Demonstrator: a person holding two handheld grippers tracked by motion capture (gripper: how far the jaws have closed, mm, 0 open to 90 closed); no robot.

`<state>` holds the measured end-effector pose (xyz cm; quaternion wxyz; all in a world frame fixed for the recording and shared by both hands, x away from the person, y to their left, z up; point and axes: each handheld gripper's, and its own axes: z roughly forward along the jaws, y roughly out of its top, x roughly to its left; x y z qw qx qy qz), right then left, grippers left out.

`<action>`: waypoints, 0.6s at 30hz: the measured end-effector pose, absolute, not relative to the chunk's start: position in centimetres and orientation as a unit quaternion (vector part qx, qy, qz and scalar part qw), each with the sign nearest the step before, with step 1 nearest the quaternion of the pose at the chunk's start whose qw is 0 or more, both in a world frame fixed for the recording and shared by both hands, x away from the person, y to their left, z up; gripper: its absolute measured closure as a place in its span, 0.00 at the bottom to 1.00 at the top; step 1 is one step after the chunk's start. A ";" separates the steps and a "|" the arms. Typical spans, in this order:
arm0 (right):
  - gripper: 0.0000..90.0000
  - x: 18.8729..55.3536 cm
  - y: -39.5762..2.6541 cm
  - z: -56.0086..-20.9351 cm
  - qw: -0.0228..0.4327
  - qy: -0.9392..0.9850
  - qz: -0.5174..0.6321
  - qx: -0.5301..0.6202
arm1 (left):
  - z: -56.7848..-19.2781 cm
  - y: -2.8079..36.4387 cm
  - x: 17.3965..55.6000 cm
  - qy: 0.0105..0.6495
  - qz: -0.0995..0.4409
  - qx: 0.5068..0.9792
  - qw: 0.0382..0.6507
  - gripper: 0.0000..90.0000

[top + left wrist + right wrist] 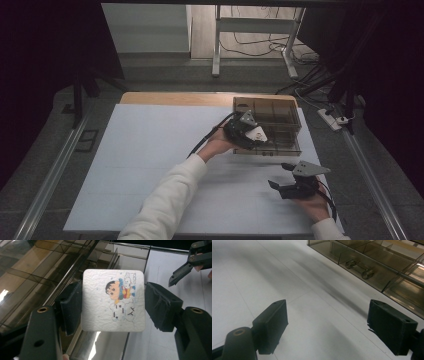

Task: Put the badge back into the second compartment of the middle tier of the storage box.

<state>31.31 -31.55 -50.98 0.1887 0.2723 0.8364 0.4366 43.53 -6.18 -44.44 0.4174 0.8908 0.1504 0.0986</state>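
The cartoon coaster [113, 300], pinched flat by the left tongs [113, 306] above the smoky plastic organizer [272, 120], should be lowered squarely into one compartment while the right tongs [327, 327] rest spread over the bench [150, 165].

White long sleeves [170, 192] are worn; black two-jaw grippers [246, 131] [295, 186] are topped by grey three-cornered plates [311, 169], with black cables [205, 137] trailed and brass-ringed screw holes [42, 309].
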 end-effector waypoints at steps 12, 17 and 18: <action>0.18 31.4 -31.5 -51.1 0.188 0.839 0.434 0.269 | -45.1 -8.3 43.9 0.142 0.094 0.899 0.403 0.37; 0.18 31.4 -31.5 -51.1 0.188 0.839 0.433 0.269 | -45.3 -8.8 44.0 0.139 0.093 0.902 0.398 0.37; 0.18 31.4 -31.5 -51.1 0.189 0.839 0.433 0.269 | -45.4 -8.9 44.0 0.139 0.092 0.902 0.399 0.37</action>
